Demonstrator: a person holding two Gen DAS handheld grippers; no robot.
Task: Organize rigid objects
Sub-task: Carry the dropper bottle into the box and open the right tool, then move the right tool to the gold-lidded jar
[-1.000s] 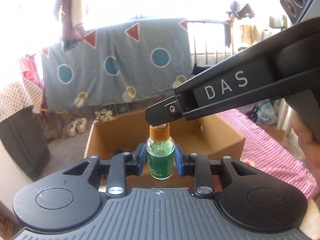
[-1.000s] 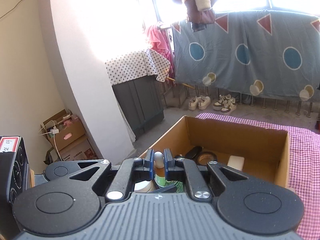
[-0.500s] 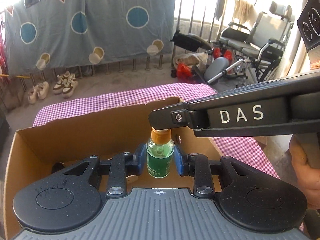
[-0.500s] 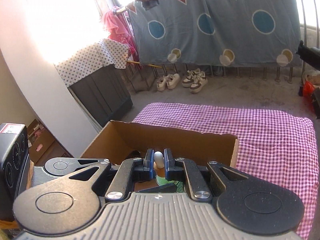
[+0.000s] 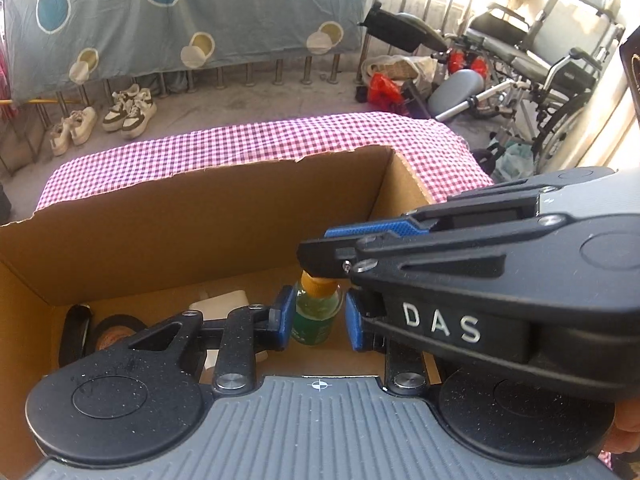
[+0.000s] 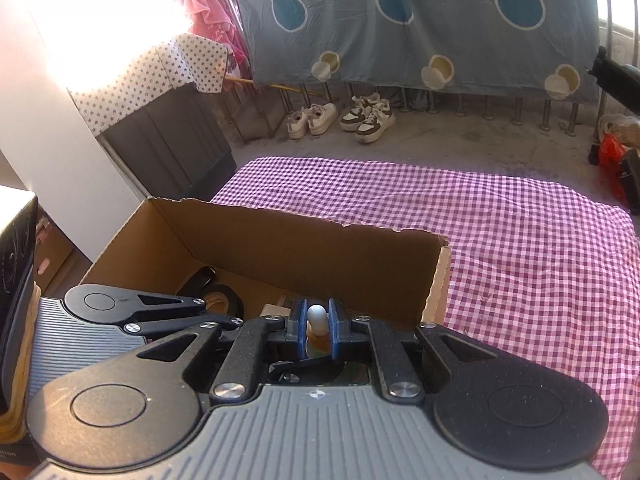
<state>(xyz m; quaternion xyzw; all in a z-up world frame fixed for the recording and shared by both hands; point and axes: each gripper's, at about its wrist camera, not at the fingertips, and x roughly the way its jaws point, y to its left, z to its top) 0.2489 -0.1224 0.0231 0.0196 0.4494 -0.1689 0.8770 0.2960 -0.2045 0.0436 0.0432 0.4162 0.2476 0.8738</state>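
Left tongs (image 5: 316, 316): blue pads set on either side of a small green glass bottle (image 5: 314, 316), gripping its body; the left pad touches the glass, the right pad's contact is hard to judge. Bottle upright, orange collar at the neck.

Right tongs (image 6: 318, 328): clenched on the bottle's white dropper bulb (image 6: 317, 317), pads pressed to both sides of it. In the left wrist view the right tongs reach in from the right and cover the bottle's top.

Bottle held between both tongs over the inside of an open cardboard box (image 5: 224, 216), toward the box's right end. Whether its base touches the box floor cannot be told.

Box stands on a tabletop spread with a purple-and-white checked cloth (image 6: 520, 248), at the tabletop's left edge as seen from the right wrist. Inside the box, at its left end: a roll of black tape (image 5: 114, 328), a dark object (image 5: 74, 332) beside it, a pale block (image 5: 220, 300) nearer the middle.
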